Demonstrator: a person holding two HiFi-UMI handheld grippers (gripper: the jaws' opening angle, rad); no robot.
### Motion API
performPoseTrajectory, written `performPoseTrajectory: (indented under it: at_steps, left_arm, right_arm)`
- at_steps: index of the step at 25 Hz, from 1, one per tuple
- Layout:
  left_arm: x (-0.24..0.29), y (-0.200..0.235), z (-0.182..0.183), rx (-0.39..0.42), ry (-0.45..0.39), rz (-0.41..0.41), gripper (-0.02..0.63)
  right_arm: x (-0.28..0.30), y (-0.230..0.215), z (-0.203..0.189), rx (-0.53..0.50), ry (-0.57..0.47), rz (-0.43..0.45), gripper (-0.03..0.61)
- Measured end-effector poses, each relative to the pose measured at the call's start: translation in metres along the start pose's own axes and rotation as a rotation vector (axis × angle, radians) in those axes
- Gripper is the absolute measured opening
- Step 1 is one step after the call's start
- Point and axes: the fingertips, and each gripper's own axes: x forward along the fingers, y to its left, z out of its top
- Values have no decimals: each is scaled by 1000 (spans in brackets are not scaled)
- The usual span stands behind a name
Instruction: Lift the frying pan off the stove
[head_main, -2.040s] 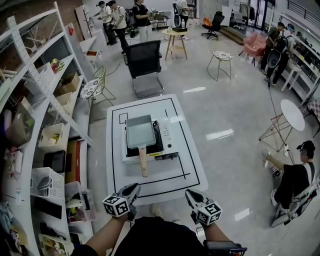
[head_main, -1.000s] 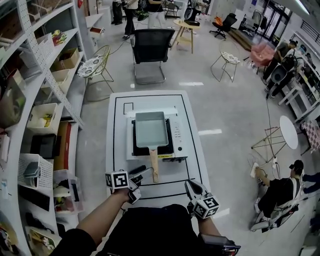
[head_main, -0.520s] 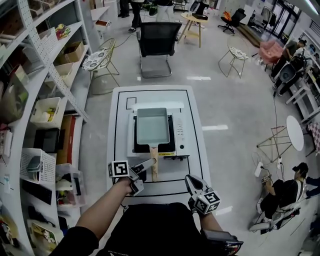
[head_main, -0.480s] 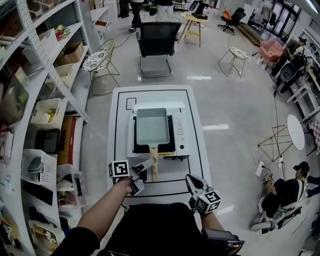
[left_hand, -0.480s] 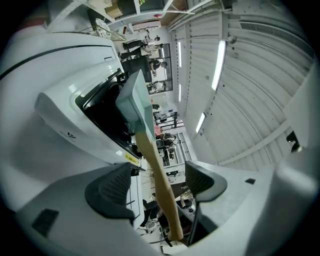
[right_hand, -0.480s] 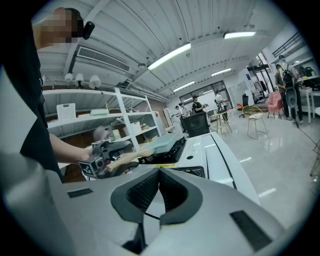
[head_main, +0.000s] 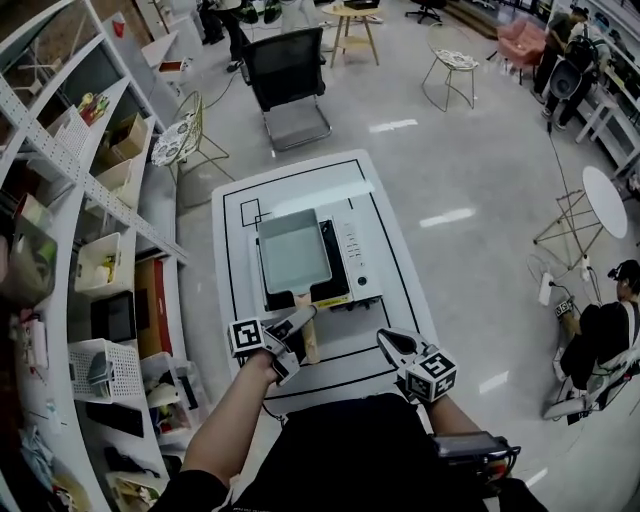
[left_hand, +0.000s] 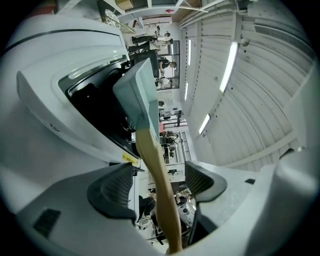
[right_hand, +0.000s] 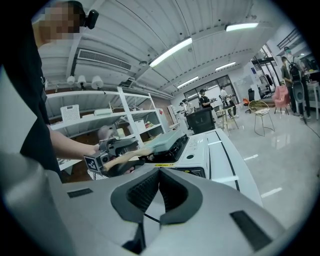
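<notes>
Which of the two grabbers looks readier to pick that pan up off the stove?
Left. The left gripper has the wooden handle of the frying pan between its open jaws; it probably only needs to close and lift. The right gripper is shut, empty, short of the stove.

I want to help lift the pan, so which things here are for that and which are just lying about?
For the job: pan, its wooden handle, stove, left hand-held gripper open around the handle.

Just lying about: black chair, shelves, round white table, wire chair.
</notes>
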Motion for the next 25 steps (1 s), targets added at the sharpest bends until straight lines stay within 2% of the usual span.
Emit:
performPoseTrajectory:
  at_steps: [3,7,12,19,22,25]
  left_arm:
    - [4,4,-1,-27,14,2,323]
    - [8,3,-6,-41,58,-3,277]
    - [8,-1,0,-44,51,-28,189]
    - [10,-1,-5,-55,90,-35,177]
    - [13,0,-11,-55,124,-32,112]
    - [15,-1,-12,-58,131,-36,101]
  right_arm:
    - [-1,-4,-2,7,1,-1,25]
    - [-4,-8,-6,17,7,-7,25]
    - [-3,-11,-6,17,4,-14,25]
    - [-2,-11,-7,25,7,-24,25]
    - [-2,-11,-4,34,5,-33,25]
    - [-1,-8,5,36,1,-43,25]
